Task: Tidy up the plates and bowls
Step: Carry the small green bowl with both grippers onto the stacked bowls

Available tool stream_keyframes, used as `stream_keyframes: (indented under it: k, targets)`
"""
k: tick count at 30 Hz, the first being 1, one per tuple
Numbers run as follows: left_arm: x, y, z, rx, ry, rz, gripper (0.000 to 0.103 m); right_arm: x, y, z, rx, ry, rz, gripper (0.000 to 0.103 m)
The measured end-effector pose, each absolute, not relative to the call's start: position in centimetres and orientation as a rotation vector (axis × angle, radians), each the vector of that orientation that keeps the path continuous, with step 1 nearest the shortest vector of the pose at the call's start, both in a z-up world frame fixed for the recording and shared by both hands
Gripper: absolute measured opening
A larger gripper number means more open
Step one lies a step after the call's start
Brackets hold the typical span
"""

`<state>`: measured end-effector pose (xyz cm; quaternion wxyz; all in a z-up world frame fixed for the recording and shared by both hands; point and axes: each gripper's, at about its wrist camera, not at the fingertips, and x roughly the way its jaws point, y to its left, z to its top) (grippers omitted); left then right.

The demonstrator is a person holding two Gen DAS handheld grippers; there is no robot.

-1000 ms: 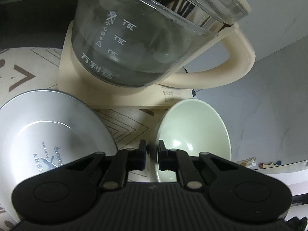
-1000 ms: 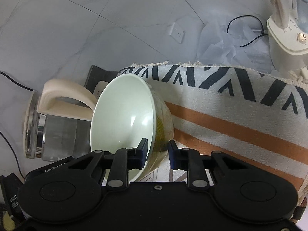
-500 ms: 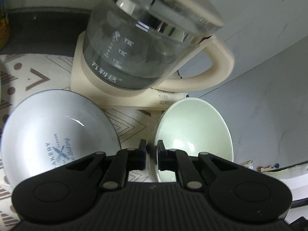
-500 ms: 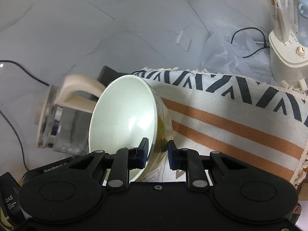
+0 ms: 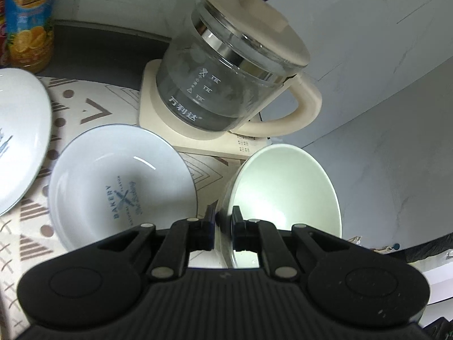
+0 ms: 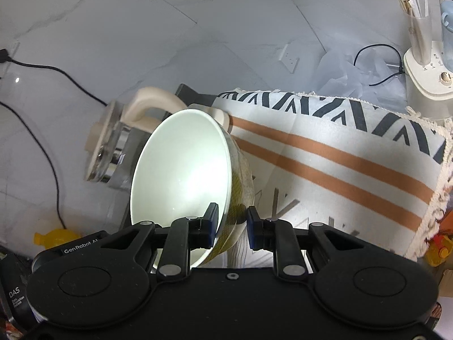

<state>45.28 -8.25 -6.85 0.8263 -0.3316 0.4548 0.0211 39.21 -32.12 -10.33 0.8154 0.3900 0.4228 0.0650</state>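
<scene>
In the left wrist view my left gripper [image 5: 223, 226] is shut on the near rim of a pale green bowl [image 5: 286, 192], which is tilted and lifted off the cloth. A white bowl printed "BAKERY" [image 5: 121, 187] sits on the patterned cloth to its left. A white plate [image 5: 19, 136] lies at the far left. In the right wrist view my right gripper [image 6: 232, 225] is shut on the wall of a pale green bowl [image 6: 184, 175] with a yellow-green patterned outside, held on edge above the striped cloth [image 6: 339, 164]. Neither view shows the other gripper.
A glass kettle [image 5: 226, 85] on a cream base stands just behind the bowls, also visible as the kettle [image 6: 113, 147] left of my right-hand bowl. An orange drink bottle [image 5: 28, 19] stands at the back left. A white appliance [image 6: 427, 76], black cables and a wall socket [image 6: 290, 58] lie beyond the cloth.
Both grippers have risen and drawn back with their bowls still gripped. The kettle now looks smaller and farther off. The white plate and the drink bottle have come into the left view.
</scene>
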Motion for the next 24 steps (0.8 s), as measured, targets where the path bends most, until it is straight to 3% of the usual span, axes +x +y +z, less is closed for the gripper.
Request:
stream_keyframes:
  k: [24]
  targets:
    - [32.8,-7.6,-2.1,-0.686,0.883,0.083,0.009,30.0,-31.7,-7.2,0.746,0.854,0.242,0.021]
